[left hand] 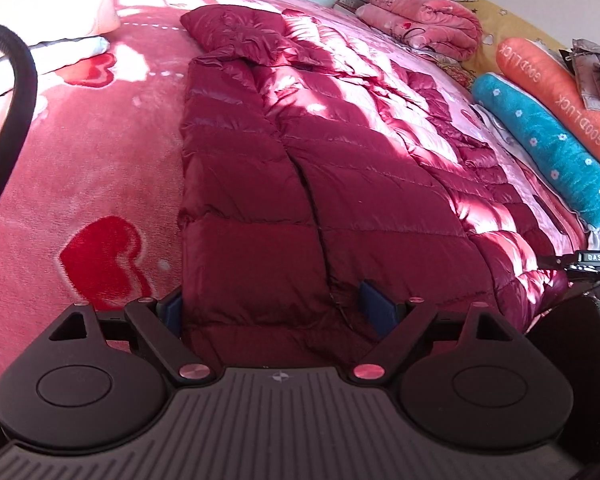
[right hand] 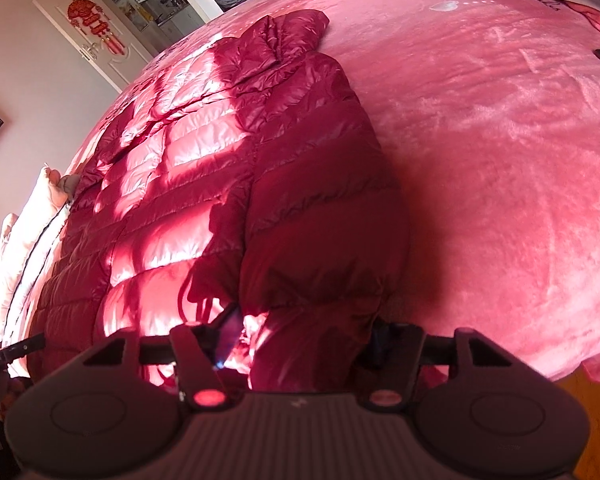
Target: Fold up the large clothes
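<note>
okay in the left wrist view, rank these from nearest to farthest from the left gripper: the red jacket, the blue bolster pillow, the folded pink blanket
1. Red jacket: its hem lies between the left gripper fingers.
2. Blue bolster pillow: right side, midway up the bed.
3. Folded pink blanket: far right, at the bed's head.

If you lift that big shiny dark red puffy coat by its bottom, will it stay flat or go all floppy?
Probably floppy: the shiny dark red quilted puffer coat already creases and bunches on the pink fleece blanket with red hearts. Its puffed-up panels suggest it is light for its size. The glossy fabric may slip between the right gripper fingers.
</note>
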A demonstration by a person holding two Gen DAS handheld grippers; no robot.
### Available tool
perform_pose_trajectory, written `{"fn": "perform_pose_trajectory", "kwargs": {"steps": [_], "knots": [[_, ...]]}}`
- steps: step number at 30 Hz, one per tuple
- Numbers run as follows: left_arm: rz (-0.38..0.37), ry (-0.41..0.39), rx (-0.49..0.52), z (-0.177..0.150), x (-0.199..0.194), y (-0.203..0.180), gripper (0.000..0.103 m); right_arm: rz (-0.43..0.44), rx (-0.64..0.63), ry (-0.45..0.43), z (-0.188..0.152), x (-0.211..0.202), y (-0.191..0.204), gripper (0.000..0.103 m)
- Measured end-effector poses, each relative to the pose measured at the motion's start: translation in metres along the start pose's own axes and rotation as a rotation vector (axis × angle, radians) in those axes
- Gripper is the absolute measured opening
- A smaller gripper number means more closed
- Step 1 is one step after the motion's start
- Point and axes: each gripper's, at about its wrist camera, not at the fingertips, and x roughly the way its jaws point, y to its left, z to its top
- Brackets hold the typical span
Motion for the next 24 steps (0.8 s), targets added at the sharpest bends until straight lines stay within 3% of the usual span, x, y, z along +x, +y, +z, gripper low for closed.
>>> {"fn": "perform_pose_trajectory", "kwargs": {"steps": [1,3,9,11,12,14,16,20,24], "knots": [[-0.013,0.004,0.013,-0.001,0.001,-0.003,0.103,0.005,-0.003,0.006,0.001,0.0,0.002,0.045],[-0.023,0.014,0.033,-0.001,0.004,-0.007,0.103,0.003,-0.018,0.017,0.002,0.001,0.005,0.045],[-0.025,0.012,0.046,-0.001,0.008,-0.013,0.101,0.043,0.036,0.041,0.006,0.008,-0.001,0.059],[-0.028,0.004,0.057,-0.001,0.007,-0.016,0.073,0.034,0.064,0.043,0.007,0.008,0.001,0.057],[-0.036,-0.002,0.054,-0.001,0.007,-0.017,0.065,0.026,0.075,0.045,0.008,0.008,0.001,0.05],[-0.046,-0.018,0.047,0.001,0.005,-0.017,0.034,0.017,0.118,0.046,0.01,0.006,0.001,0.038],[-0.049,-0.036,0.057,0.003,0.003,-0.02,0.026,0.049,0.159,0.028,0.01,0.002,0.001,0.018],[-0.074,-0.097,0.047,0.011,-0.01,-0.022,0.016,0.081,0.162,-0.044,0.012,-0.011,0.016,0.011],[-0.111,-0.164,0.012,0.024,-0.03,-0.017,0.014,0.193,0.21,-0.153,0.017,-0.031,0.032,0.008]]}}
